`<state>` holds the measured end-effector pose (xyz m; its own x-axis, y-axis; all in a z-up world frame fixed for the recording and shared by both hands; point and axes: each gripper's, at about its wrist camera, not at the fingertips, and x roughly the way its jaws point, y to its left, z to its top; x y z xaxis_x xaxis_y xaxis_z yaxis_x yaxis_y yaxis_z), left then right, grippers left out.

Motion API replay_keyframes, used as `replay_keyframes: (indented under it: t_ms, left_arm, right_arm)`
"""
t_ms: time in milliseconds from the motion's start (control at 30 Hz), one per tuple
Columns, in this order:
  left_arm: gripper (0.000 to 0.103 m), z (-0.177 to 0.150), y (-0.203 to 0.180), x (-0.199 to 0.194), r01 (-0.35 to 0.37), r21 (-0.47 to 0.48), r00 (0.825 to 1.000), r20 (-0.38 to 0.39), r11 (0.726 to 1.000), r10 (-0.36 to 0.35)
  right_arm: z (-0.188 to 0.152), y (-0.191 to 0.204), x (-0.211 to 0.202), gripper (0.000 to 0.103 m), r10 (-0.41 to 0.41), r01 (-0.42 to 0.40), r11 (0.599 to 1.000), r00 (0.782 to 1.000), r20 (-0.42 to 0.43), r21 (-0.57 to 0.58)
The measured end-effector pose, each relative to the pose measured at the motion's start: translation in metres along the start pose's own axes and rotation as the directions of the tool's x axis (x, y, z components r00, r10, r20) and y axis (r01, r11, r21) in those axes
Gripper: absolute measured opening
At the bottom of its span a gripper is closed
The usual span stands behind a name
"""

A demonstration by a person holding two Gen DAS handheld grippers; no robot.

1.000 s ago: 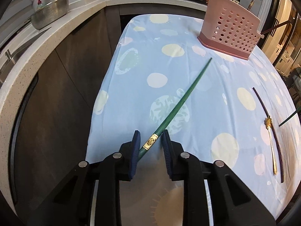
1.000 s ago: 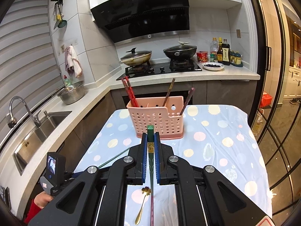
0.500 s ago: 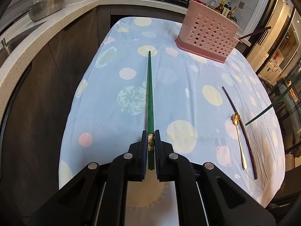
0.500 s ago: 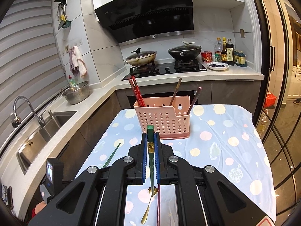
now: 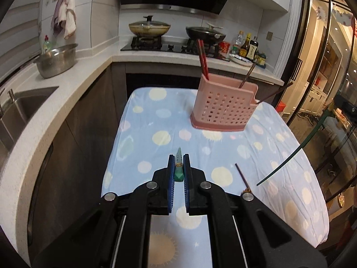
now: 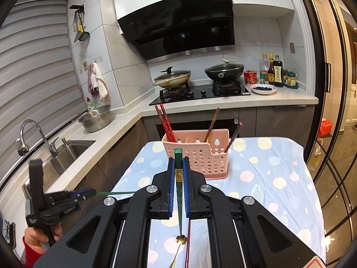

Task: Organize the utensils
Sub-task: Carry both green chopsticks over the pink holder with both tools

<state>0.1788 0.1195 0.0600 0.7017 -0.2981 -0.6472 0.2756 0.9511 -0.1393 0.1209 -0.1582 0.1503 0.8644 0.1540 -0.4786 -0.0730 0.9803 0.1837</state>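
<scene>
In the left wrist view, the green chopstick point(image 5: 179, 169) shows only end-on between the left hand-held gripper point(image 5: 179, 167) pads, so its length is foreshortened. The dark chopstick point(image 5: 241, 177) and gold spoon point(image 5: 246, 190) on the surface point(image 5: 279, 156) run under the tool's black frame. In the right wrist view the spoon's handle leaves the bottom edge. The person's hand point(image 6: 40, 237) is cropped at the corner. Bottle labels point(image 6: 277, 73) are too small to read

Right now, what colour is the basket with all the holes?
Pink. The utensil basket is plain pale pink plastic, seen best in the left wrist view.
</scene>
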Motion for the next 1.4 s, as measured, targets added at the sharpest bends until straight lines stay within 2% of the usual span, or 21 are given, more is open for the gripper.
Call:
replay_keyframes:
  t_ms: [267,567,833,933,1067,1267,1400]
  left_arm:
    - [0.007,0.074,-0.039,-0.011,-0.001,0.086,0.989,0.145,0.996,-0.012]
    - [0.007,0.15,-0.075,-0.01,0.002,0.124,0.965,0.261,0.992,-0.035]
    - [0.007,0.225,-0.103,0.001,0.011,0.135,0.939,0.339,0.991,-0.056]
    - [0.007,0.242,-0.112,0.016,0.001,0.139,0.94,0.338,0.99,-0.049]
    - [0.007,0.248,-0.12,0.048,0.0,0.141,0.955,0.292,0.99,-0.042]
    - [0.007,0.236,-0.118,0.099,-0.001,0.13,0.981,0.194,0.992,-0.025]
    - [0.007,0.227,-0.115,0.119,0.0,0.122,0.988,0.151,0.993,-0.019]
  right_arm:
    - [0.036,0.0,0.02,0.007,0.042,-0.041,0.999,0.999,0.033,-0.031]
    - [0.096,-0.013,0.053,0.007,0.095,-0.094,0.996,0.991,0.09,-0.012]
    - [0.16,-0.021,0.085,0.007,0.038,-0.036,0.999,0.988,0.152,-0.018]
    - [0.173,-0.025,0.101,0.007,0.025,-0.024,1.0,0.988,0.154,-0.011]
    - [0.176,-0.029,0.127,0.007,0.011,-0.01,1.0,0.992,0.122,-0.01]
    - [0.155,-0.038,0.165,0.007,0.004,-0.003,1.0,0.999,0.034,-0.019]
    - [0.138,-0.04,0.183,0.007,-0.004,0.004,0.999,1.0,-0.02,-0.034]
